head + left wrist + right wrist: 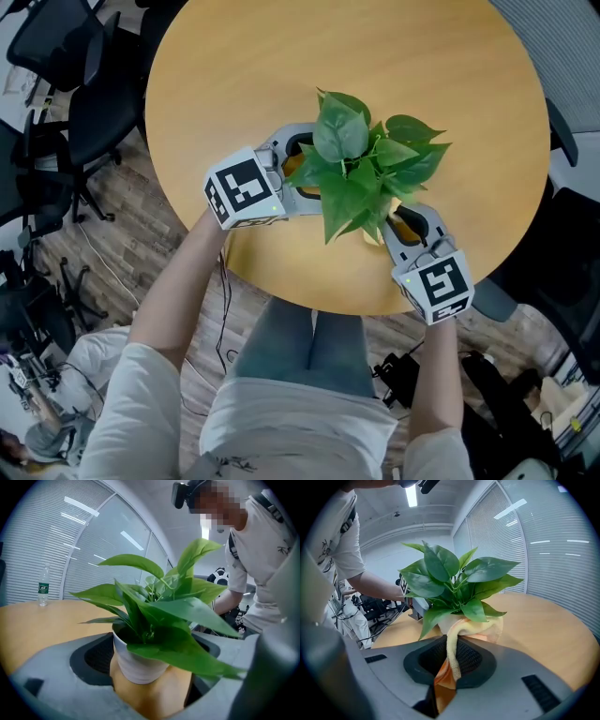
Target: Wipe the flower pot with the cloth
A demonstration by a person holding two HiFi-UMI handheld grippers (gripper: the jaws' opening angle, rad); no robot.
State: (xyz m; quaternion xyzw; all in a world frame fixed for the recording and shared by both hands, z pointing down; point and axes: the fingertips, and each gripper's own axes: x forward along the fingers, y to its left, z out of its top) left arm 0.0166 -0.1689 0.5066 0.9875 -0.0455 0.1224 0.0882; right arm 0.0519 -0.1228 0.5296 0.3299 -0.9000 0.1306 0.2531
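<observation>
A leafy green plant [361, 169] stands in a white pot [138, 665] near the front of the round wooden table [234, 66]. My left gripper [302, 169] reaches in from the left and stands open. The pot sits between its wide jaws [152, 691], with a gap showing on each side. My right gripper [405, 225] comes in from the front right, shut on a yellow and orange cloth [452, 653]. The cloth runs from the jaws [445, 681] up to the pot [449, 617] and wraps round its side. In the head view the leaves hide most of the pot.
A clear water bottle [43, 588] stands far back on the table. Black office chairs [66, 56] crowd the floor to the left, with cables and bags around the person's legs. The table's front edge [309, 305] runs just behind both grippers.
</observation>
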